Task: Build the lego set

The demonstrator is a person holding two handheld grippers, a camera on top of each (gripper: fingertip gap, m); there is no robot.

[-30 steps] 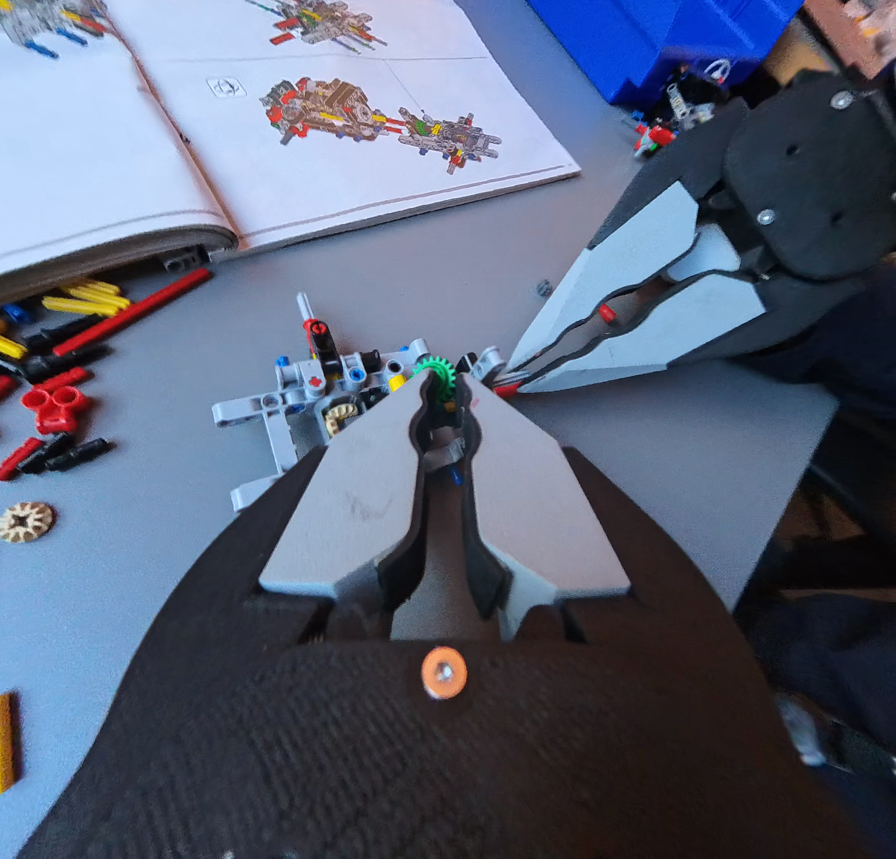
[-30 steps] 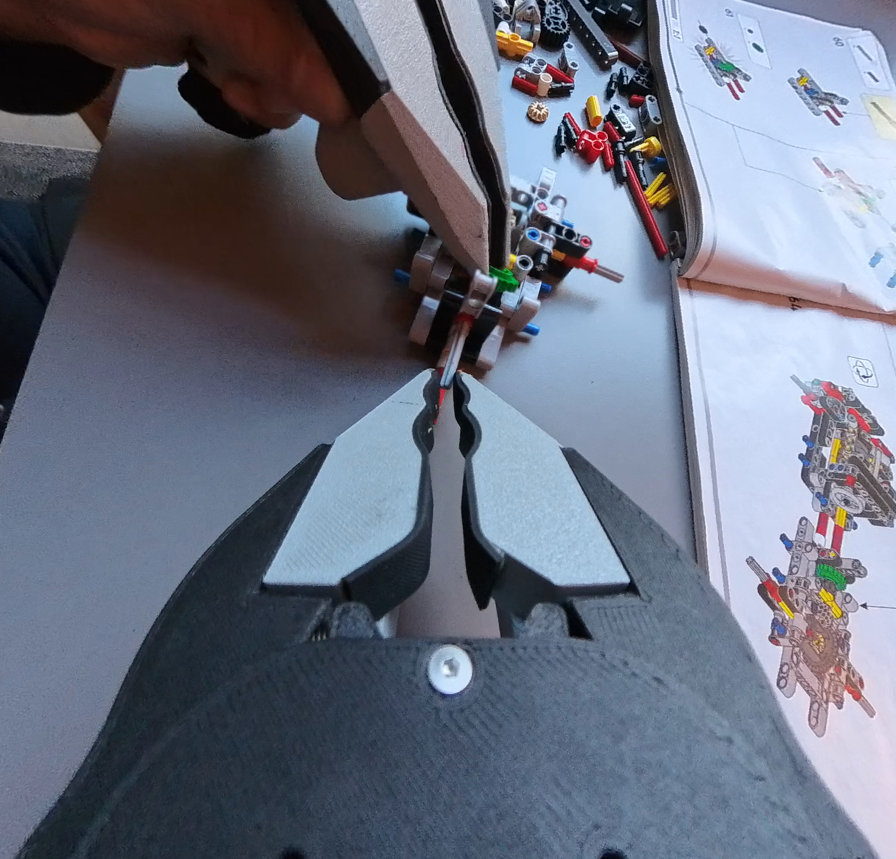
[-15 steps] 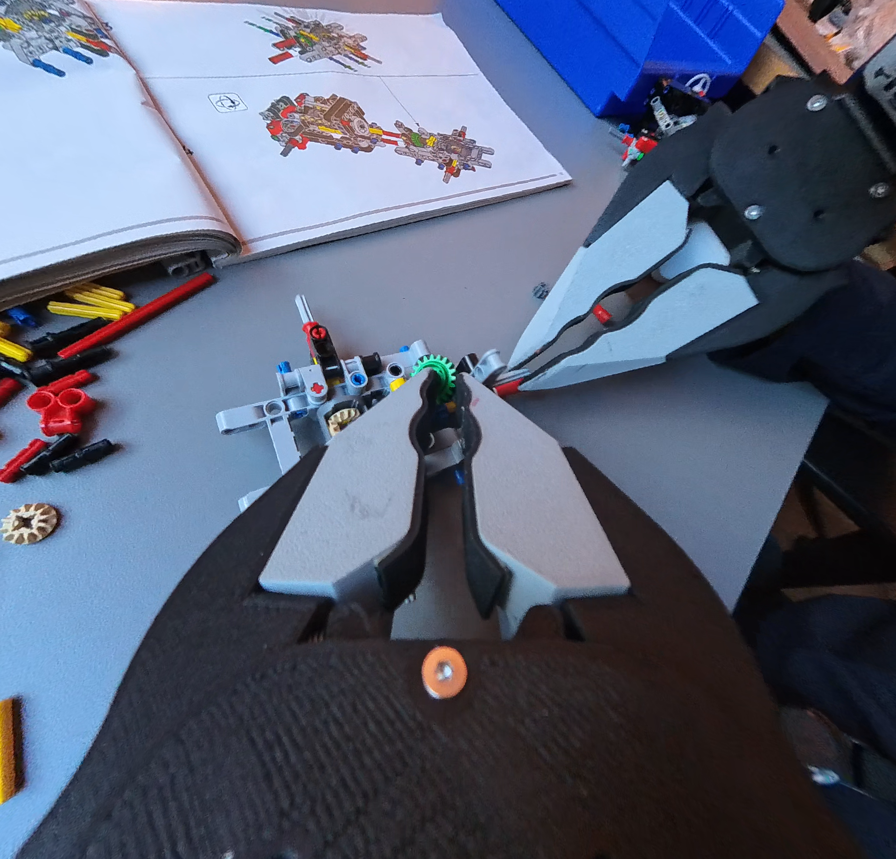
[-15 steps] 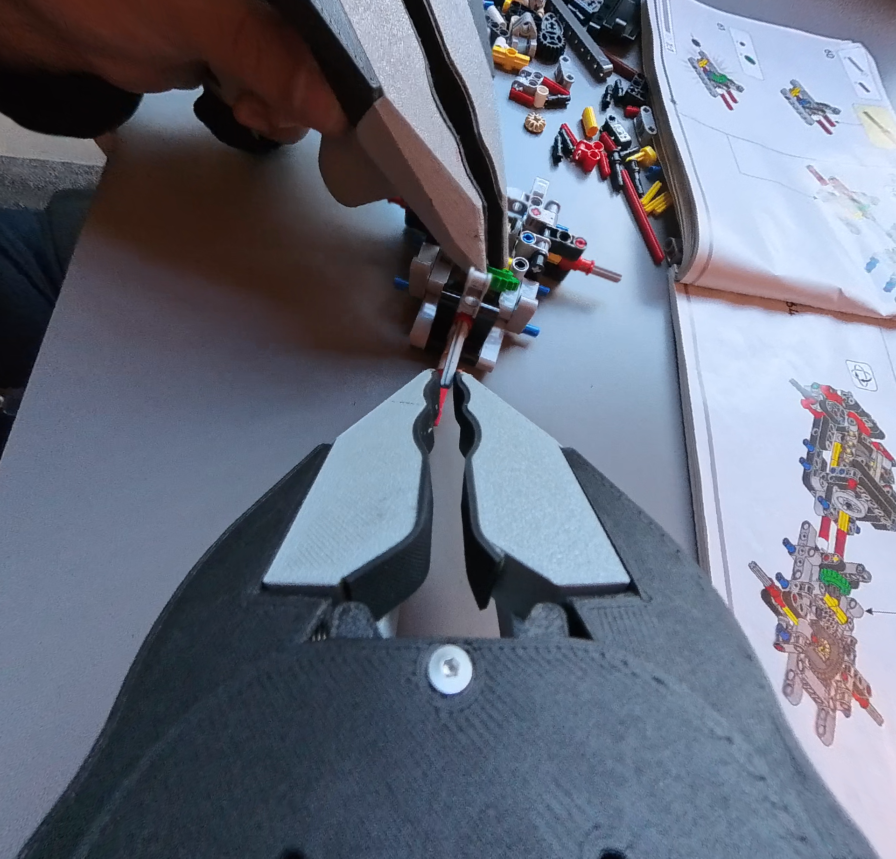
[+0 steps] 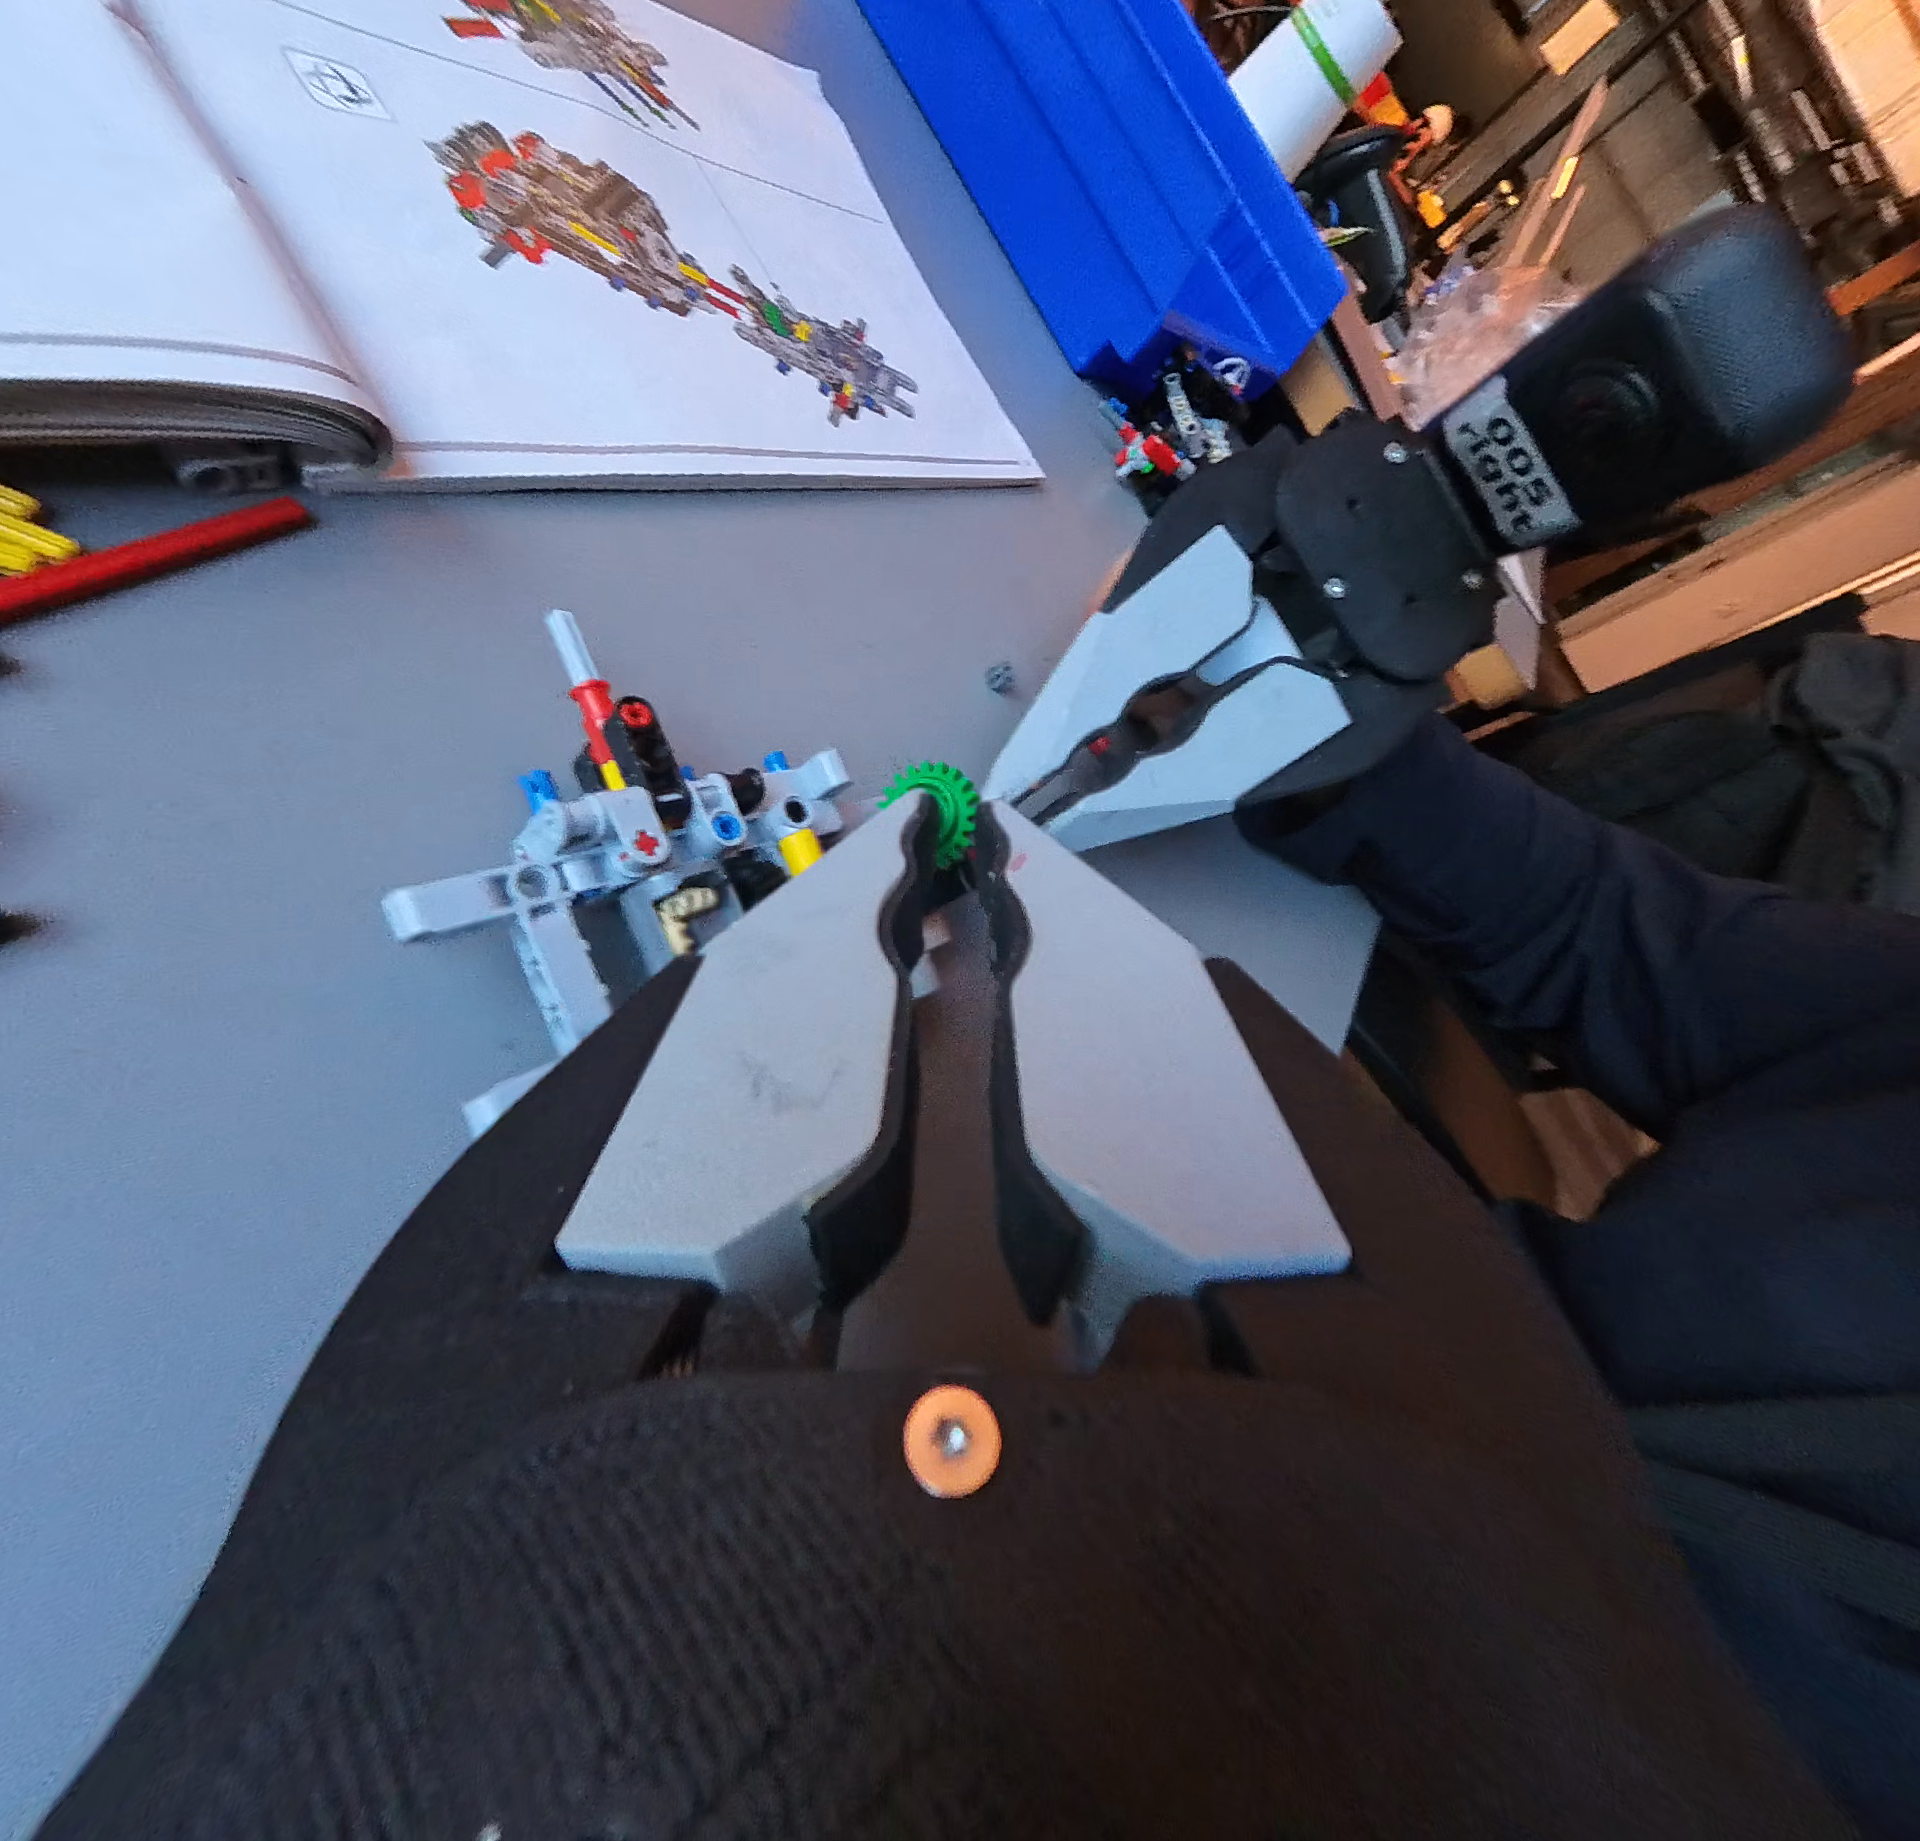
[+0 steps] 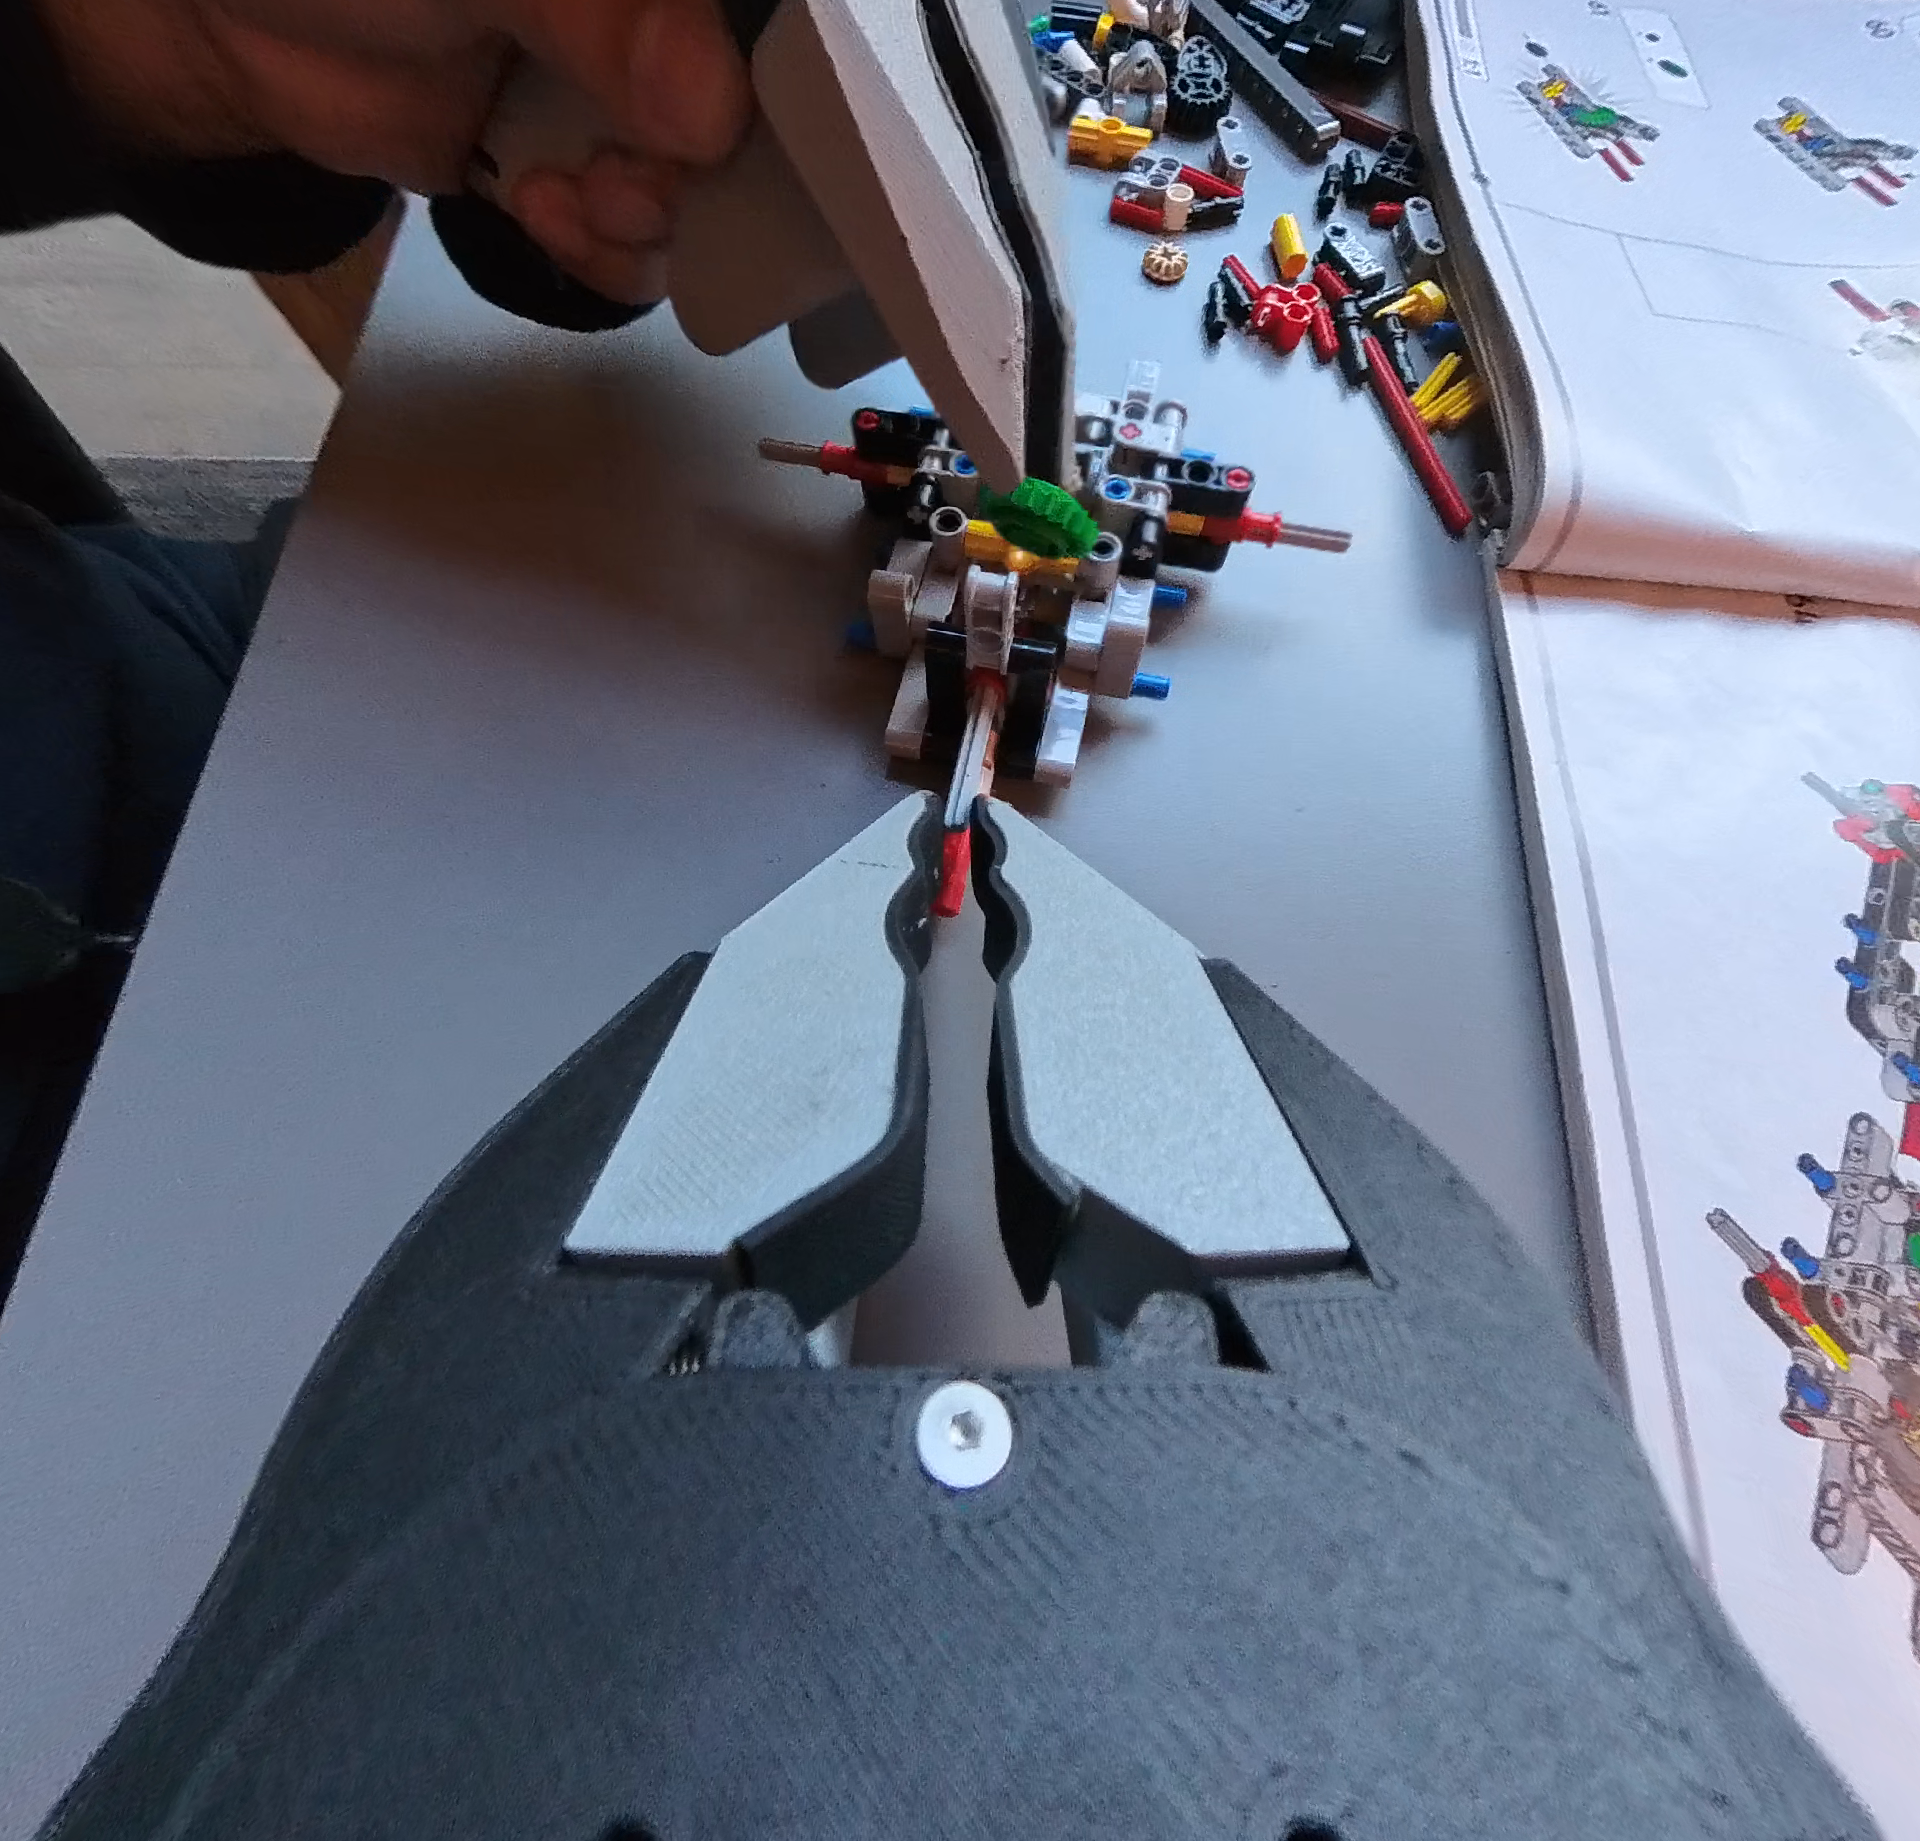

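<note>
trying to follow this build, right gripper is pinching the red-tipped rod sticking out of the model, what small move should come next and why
Probably a short, straight push of the rod along its own line into the model. The right gripper is shut on its red end, most of the rod is still outside, and the left gripper is clamped at the green gear, bracing the model on the table.

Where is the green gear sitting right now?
The green gear sits on top of the grey brick assembly mid-table, pinched at the left gripper's fingertips, left of the open instruction booklet in the right wrist view.
</note>
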